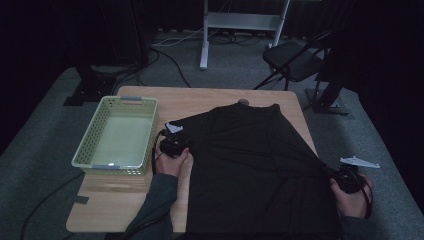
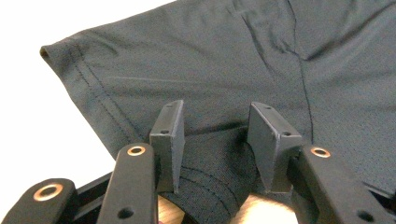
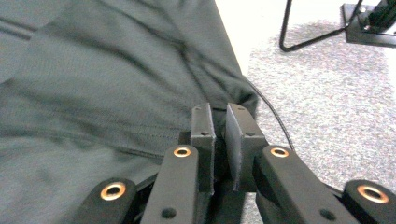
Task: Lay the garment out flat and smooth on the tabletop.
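Black T-shirt [image 1: 255,165], spread on table [image 1: 200,97], held at both sleeves.

High view: shirt centre frame, long axis top to bottom; left gripper [image 1: 172,145] at its left edge, right gripper [image 1: 345,179] lower right.
Left gripper view: jaws apart around a sleeve fold [image 2: 212,154].
Right gripper view: jaws pinched on the sleeve tip [image 3: 233,100].

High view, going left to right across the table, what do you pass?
Basket → left tool → black shirt → right tool.
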### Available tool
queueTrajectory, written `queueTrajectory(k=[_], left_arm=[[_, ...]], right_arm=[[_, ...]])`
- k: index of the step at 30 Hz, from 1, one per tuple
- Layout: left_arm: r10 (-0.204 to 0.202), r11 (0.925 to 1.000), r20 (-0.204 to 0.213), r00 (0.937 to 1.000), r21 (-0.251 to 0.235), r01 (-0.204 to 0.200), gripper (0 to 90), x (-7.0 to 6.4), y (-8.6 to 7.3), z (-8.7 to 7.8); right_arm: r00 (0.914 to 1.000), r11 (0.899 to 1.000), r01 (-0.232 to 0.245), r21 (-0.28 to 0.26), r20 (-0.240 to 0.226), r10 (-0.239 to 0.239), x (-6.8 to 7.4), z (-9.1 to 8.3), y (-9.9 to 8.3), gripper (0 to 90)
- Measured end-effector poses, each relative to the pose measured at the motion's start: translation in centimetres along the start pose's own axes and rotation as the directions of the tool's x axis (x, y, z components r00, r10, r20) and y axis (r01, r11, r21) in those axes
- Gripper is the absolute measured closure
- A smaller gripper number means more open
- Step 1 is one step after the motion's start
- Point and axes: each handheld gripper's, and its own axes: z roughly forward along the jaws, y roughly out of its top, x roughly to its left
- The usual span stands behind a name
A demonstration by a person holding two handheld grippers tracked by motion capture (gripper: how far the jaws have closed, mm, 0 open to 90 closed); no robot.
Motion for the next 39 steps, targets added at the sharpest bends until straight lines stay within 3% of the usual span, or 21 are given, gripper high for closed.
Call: queueTrajectory(k=[6, 11, 15, 18, 21, 26, 30, 39], left_arm=[[0.0, 1.0, 0.0, 1.0, 0.0, 0.0, 57.6, 0.0, 0.0, 0.0], [0.001, 1.0, -0.002, 1.0, 0.0, -0.001, 57.6, 0.0, 0.0, 0.0], [0.0, 1.0, -0.001, 1.0, 0.0, 0.0, 57.6, 0.0, 0.0, 0.0], [0.001, 1.0, 0.0, 1.0, 0.0, -0.001, 57.6, 0.0, 0.0, 0.0], [0.001, 1.0, -0.001, 1.0, -0.001, -0.001, 57.6, 0.0, 0.0, 0.0], [-0.001, 1.0, 0.001, 1.0, 0.0, 0.001, 57.6, 0.0, 0.0, 0.0], [-0.003, 1.0, 0.005, 1.0, 0.001, 0.003, 57.3, 0.1, 0.0, 0.0], [-0.03, 0.9995, 0.052, 0.9982, -0.003, 0.031, 49.5, 0.3, -0.1, -0.2]], right_arm=[[0.9984, 1.0, -0.023, -0.002, 0.051, 0.023, -1.8, 0.3, 0.3, 81.9], [0.9902, 1.0, 0.005, -0.001, 0.14, -0.005, -2.6, 0.2, 0.8, 81.3], [0.9865, 0.999, 0.004, -0.037, 0.164, 0.002, -2.6, -0.5, 1.2, 71.9], [0.9915, 0.998, 0.012, -0.065, 0.13, -0.003, -1.5, -1.2, 1.2, 67.7], [0.9998, 0.997, 0.02, -0.077, 0.007, -0.02, 0.4, -1.4, 1.0, 63.8], [0.9875, 0.992, 0.101, -0.07, -0.114, -0.108, 4.0, -1.0, 0.5, 61.0], [0.9753, 0.987, 0.155, -0.045, -0.152, -0.16, 5.8, -0.3, 0.2, 59.0], [0.9614, 0.975, 0.222, -0.006, -0.165, -0.22, 7.6, 1.3, -0.5, 54.6]])
